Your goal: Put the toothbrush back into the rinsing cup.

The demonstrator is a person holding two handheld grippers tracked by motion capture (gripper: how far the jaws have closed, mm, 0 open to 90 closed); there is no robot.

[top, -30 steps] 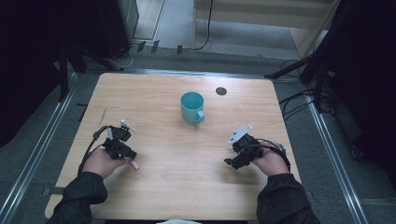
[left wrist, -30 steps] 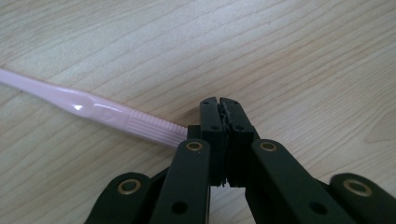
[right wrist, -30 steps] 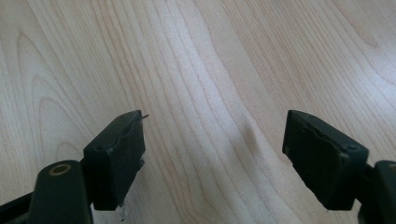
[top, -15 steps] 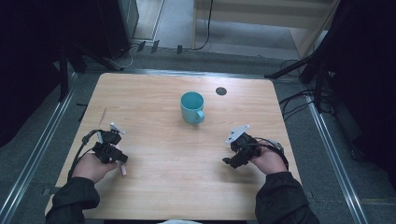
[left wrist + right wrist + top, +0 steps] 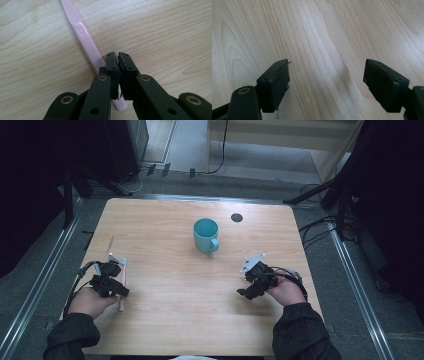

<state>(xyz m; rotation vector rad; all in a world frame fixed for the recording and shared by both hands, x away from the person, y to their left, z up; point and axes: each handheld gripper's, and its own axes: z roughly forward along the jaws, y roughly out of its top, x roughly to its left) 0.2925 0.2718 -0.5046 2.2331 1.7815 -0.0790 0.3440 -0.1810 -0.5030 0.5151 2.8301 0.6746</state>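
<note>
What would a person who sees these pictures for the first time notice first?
The teal mug stands out most, upright and alone near the middle of the wooden table. Next comes the pink toothbrush, lying flat near the table's left edge, with the left gripper above its handle, jaws almost together and not clamped on it. The right gripper hangs over bare wood at the right, jaws wide apart.

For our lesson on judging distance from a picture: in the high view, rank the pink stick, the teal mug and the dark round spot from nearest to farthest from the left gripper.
1. Pink stick: right beside the left gripper, near the table's left edge.
2. Teal mug: mid-table, farther back.
3. Dark round spot: beyond the mug, toward the far right.
</note>
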